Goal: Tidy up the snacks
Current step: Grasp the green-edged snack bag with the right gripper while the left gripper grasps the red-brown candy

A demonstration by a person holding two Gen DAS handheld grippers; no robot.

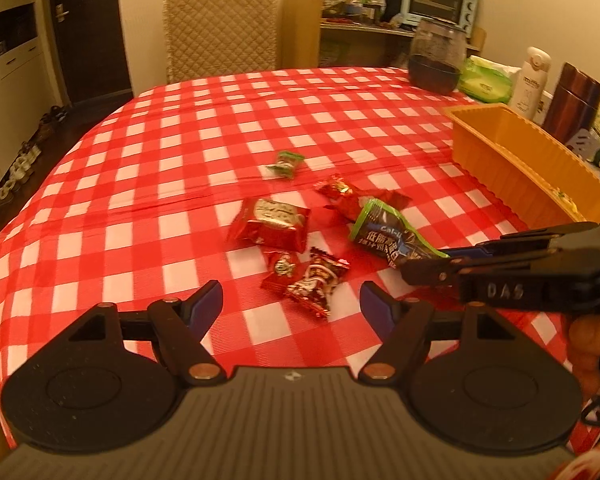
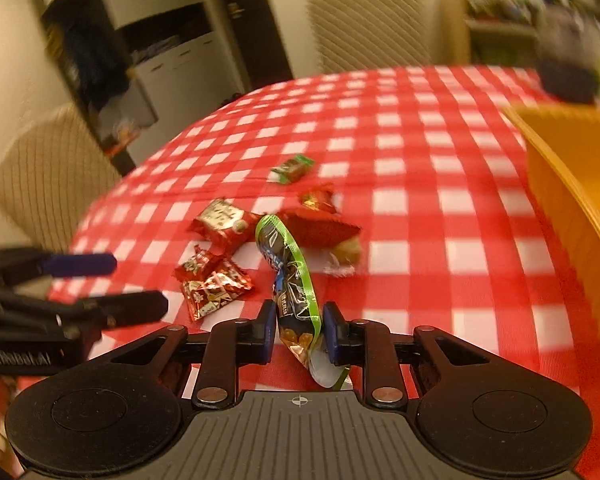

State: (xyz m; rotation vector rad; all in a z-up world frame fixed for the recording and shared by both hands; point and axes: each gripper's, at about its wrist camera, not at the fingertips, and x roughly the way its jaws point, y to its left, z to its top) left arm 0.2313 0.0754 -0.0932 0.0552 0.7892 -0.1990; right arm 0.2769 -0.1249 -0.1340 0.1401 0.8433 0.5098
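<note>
The right gripper (image 2: 298, 338) pinches one end of a dark green-edged snack packet (image 2: 290, 276), its far end lying among the sweets on the red checked tablecloth (image 1: 140, 168). The left gripper (image 1: 291, 306) hovers spread wide above two small red candies (image 1: 304, 278). An orange tray (image 1: 512, 152) sits to the right; something pale seems to lie inside, though it's blurred.
</note>
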